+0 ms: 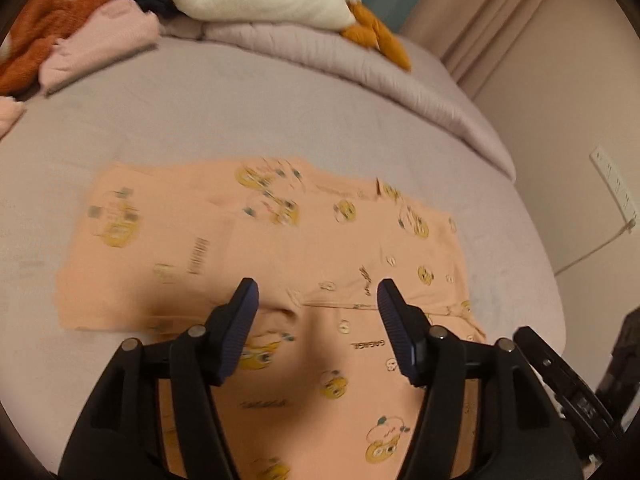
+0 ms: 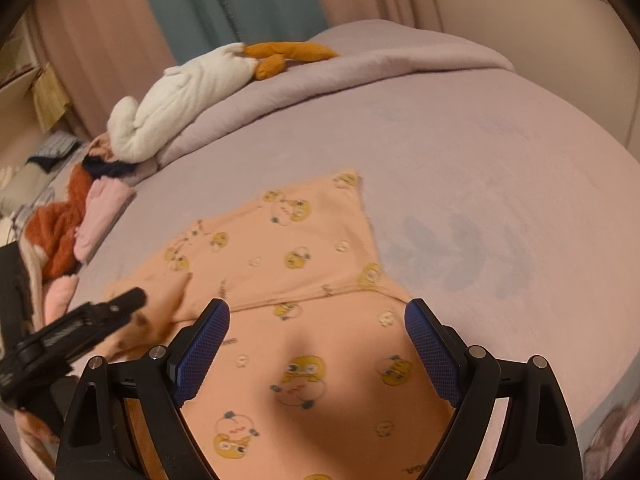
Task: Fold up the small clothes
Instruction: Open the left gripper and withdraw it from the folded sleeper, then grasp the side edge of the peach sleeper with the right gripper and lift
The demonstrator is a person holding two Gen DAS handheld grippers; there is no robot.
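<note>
A peach garment (image 1: pixel 280 248) printed with yellow cartoon figures lies spread on the lilac bed sheet (image 1: pixel 200 120), partly folded, with an upper layer ending in a seam near my fingers. In the left wrist view my left gripper (image 1: pixel 317 286) hovers over the near part of the garment, open, with nothing between its blue pads. The right wrist view shows the same garment (image 2: pixel 288 248) under my right gripper (image 2: pixel 318 306), which stands wide open and empty. The left gripper (image 2: pixel 120 308) shows there as a dark shape at the garment's left edge.
A heap of rust-orange and pink clothes (image 1: pixel 80 40) lies at the far left of the bed. A white plush toy with orange feet (image 2: pixel 192 92) rests on the rolled lilac duvet (image 1: pixel 320 48) at the back. A wall with a socket strip (image 1: pixel 616 184) borders the bed on the right.
</note>
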